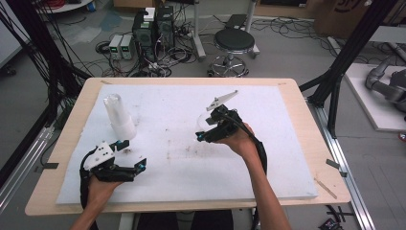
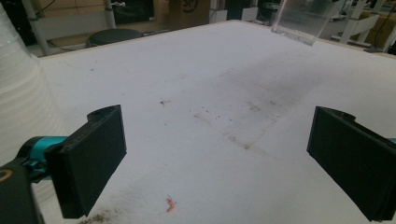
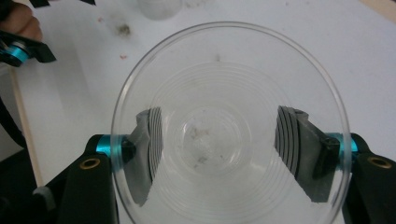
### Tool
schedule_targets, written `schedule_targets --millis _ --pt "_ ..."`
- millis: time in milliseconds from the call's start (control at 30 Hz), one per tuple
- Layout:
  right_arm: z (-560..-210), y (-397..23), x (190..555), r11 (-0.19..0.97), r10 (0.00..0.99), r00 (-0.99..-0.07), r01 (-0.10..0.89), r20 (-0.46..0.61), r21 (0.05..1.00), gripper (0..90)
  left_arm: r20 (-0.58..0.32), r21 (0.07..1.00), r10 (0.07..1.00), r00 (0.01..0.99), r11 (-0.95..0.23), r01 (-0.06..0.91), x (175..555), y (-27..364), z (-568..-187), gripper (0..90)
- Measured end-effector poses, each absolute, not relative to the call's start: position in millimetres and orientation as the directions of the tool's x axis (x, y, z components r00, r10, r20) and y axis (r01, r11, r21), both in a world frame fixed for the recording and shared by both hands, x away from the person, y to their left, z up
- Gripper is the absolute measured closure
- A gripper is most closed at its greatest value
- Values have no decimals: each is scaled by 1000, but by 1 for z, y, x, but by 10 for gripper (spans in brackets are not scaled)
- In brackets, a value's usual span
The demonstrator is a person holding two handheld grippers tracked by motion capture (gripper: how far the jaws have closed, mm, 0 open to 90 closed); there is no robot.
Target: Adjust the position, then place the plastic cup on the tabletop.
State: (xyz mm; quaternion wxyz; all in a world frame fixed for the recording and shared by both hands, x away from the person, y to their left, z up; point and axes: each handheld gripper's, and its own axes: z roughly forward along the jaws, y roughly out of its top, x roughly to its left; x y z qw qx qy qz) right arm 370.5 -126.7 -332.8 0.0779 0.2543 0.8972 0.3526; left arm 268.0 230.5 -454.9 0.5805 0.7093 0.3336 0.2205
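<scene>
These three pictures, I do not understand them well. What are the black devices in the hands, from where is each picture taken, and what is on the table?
No robot here: a person holds a black two-jaw tool in each hand. The high view comes from a fixed camera above the table. The other two come from small cameras riding on each tool, looking along its jaws.

The table is covered by a white foam board. On it stands an upside-down stack of white plastic cups.

The right tool is shut on a clear plastic cup; in the right gripper view you look into the cup's mouth, with both jaws pressing its sides. That cup appears lifted off the board.

The left tool is open and holds nothing; it sits low near the stack.
</scene>
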Motion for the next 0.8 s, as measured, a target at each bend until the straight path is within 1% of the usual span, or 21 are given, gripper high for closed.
schedule_targets --millis 67,167,233,800 --pt "-334 -125 372 628 518 -855 400 25 668 327 -76 971 732 677 -99 216 268 232 -457 46" --pt "-336 -122 374 639 542 -840 428 21 640 328 -75 972 736 673 -97 214 268 233 -460 46" --pt "-337 -121 374 643 539 -842 429 24 634 328 -83 970 735 673 -96 224 268 233 -463 46" --pt "-337 -120 374 646 539 -842 423 12 635 327 -82 968 745 662 -99 230 268 234 -467 46"
